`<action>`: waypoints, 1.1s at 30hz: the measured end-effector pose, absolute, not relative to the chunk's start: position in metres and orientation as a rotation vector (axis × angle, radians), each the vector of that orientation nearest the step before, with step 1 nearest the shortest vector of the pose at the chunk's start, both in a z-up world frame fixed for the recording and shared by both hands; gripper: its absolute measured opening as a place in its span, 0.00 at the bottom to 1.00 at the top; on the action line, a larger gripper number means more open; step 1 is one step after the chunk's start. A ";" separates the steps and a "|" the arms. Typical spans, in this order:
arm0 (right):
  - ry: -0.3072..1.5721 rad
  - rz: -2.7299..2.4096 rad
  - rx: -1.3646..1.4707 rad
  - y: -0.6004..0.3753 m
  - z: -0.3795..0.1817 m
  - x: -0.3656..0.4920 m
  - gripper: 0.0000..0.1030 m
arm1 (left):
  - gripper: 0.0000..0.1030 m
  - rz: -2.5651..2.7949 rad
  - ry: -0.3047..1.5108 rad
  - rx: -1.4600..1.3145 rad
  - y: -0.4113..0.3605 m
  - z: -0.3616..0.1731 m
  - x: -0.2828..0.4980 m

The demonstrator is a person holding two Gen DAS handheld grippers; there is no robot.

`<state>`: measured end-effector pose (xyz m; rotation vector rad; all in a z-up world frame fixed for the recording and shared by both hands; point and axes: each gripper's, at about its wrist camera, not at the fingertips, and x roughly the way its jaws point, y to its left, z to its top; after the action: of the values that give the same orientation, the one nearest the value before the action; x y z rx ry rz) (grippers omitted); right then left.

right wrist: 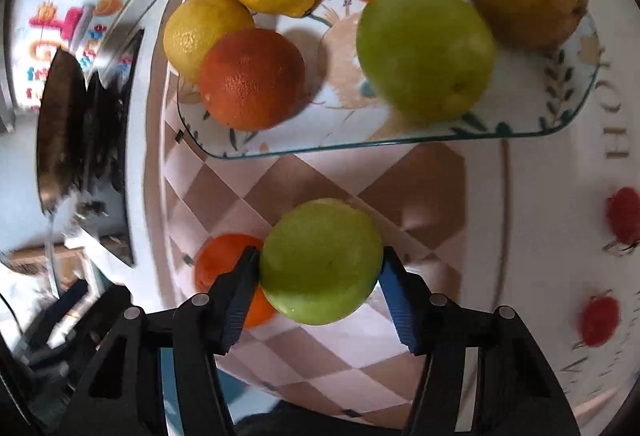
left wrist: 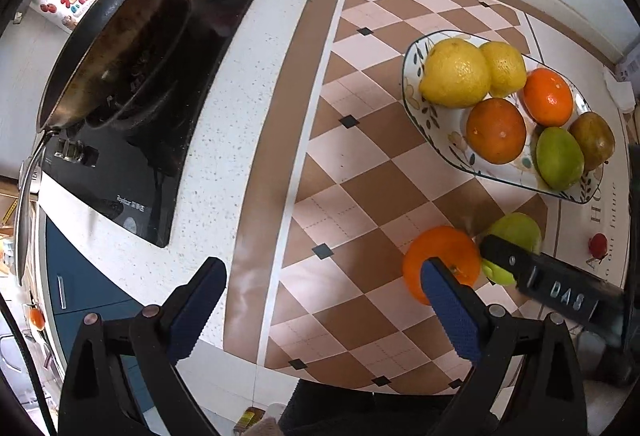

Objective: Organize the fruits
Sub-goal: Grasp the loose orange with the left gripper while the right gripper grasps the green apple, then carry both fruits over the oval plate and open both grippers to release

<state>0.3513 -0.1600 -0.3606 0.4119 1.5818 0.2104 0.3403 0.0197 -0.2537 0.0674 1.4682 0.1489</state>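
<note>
Countertop [left wrist: 256,84] in speckled white is spreading across the scene, with a brown and pink checkered mat [left wrist: 360,164] lying over its middle. On the far left a dark wok [left wrist: 120,36] is sitting on a black stove [left wrist: 132,172]. Toward the far right of the mat a patterned oval plate [right wrist: 552,116] is holding two lemons, two oranges, a green pear and a brown pear. Nearer, two loose fruits are lying on the mat side by side: a green pear [right wrist: 320,260] and, touching it on its left, an orange [left wrist: 444,256]. The right gripper [right wrist: 318,278] is reaching down over the green pear, its jaws straddling the fruit, and both blue pads [right wrist: 398,300] are pressing against its sides, so it is clamped on the pear. The left gripper [left wrist: 328,312] is hovering nearby with its jaws standing wide apart and nothing between them; the orange is lying just behind its right finger, outside the gap.
</note>
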 end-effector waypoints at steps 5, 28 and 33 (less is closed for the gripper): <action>1.580 0.193 0.205 -0.177 -0.351 0.327 0.60 | 0.97 0.085 1.517 0.035 0.010 -0.266 0.345; 1.588 0.145 0.369 -0.236 -0.356 0.292 0.61 | 0.59 -0.161 1.600 0.147 -0.059 -0.325 0.342; 1.598 0.151 0.460 -0.246 -0.355 0.292 0.61 | 0.59 -0.170 1.617 0.080 -0.053 -0.327 0.324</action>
<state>0.2922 -0.2465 -0.3547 0.4598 1.5976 0.1510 0.3244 -0.0532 -0.3271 0.0797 1.6173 -0.1701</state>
